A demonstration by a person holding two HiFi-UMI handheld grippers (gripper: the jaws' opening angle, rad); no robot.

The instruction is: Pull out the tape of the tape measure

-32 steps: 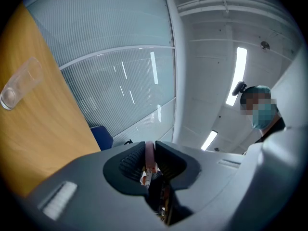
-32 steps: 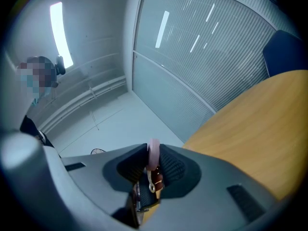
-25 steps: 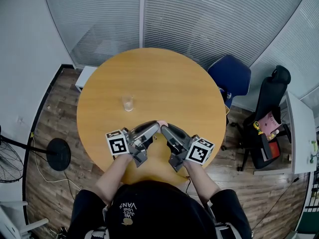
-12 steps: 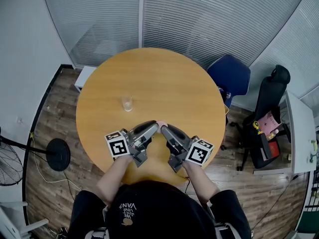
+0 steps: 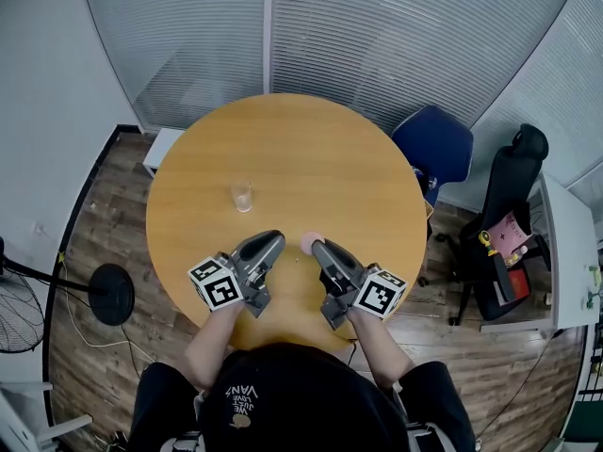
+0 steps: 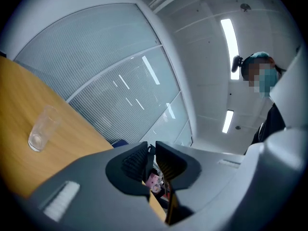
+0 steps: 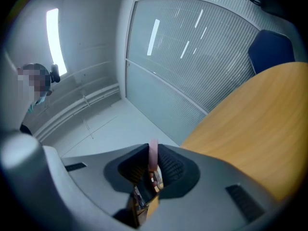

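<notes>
Jaws have just been closing on both: right gripper (image 7: pixel 154 149) is clamping the pink tape measure (image 7: pixel 153 158), left gripper (image 6: pixel 150 149) is sitting nearly together, contents unclear; I'd be pulling level, slow

Black shirt (image 5: pixel 303 392) print reads "LOVE", upside down.

- Round wooden table (image 5: pixel 311 158): honey-orange, faint grain.
- Clear glass tumbler (image 5: pixel 242 196): colourless.
- Small round tape measure (image 5: pixel 309 242): pale pink.
- Left gripper (image 5: pixel 279 237), right gripper (image 5: pixel 317 247): grey; cubes white with black square markers.
- Upholstered chair (image 5: pixel 435 149), two o'clock: royal blue.
- Office chair (image 5: pixel 513 182), three o'clock: black.
- Plank floor (image 5: pixel 94 243): dark brown.
- Slatted blinds (image 5: pixel 377 36): pale grey, fine-striped.
</notes>
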